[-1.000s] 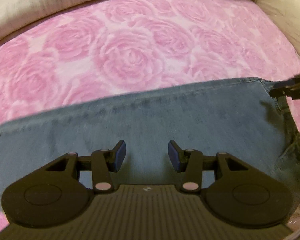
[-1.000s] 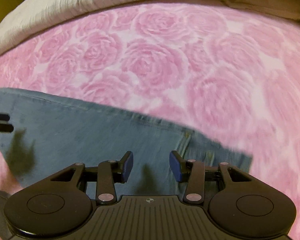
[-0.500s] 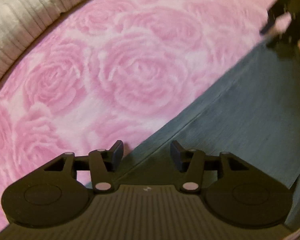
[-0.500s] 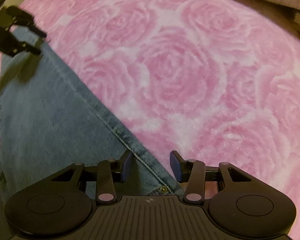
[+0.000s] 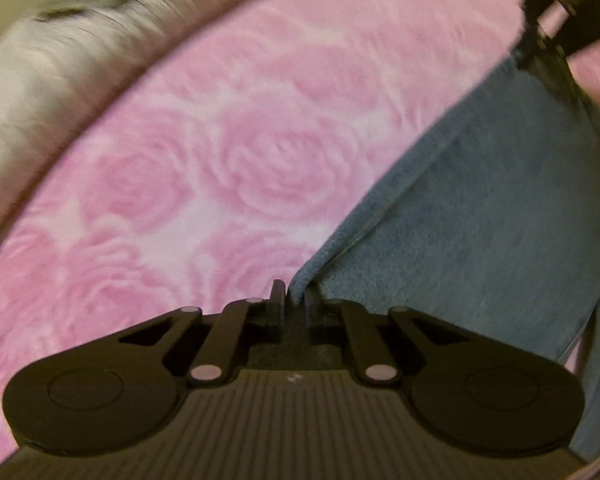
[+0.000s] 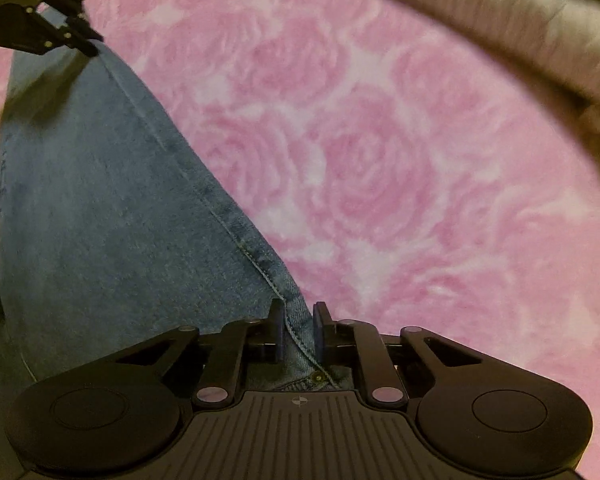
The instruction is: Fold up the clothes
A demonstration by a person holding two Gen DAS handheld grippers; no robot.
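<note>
Jeans (image 6: 100,200) lay flat on the pink rose-print blanket (image 6: 380,160). Left gripper (image 5: 291,300) jaws were closing, pinching the jeans' edge; right gripper (image 6: 298,328) jaws were closing on the stitched seam. Grey striped bedding (image 5: 60,60) bordered the blanket.

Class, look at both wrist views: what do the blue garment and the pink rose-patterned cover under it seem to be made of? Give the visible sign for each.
Blue garment: most likely denim, matte and faded, judging by its stitched seam, a small metal rivet and mottled blue weave.
Pink rose-patterned cover: probably a soft plush or fleece fabric, since its surface looks fuzzy and dull; blur leaves the exact weave open.
</note>
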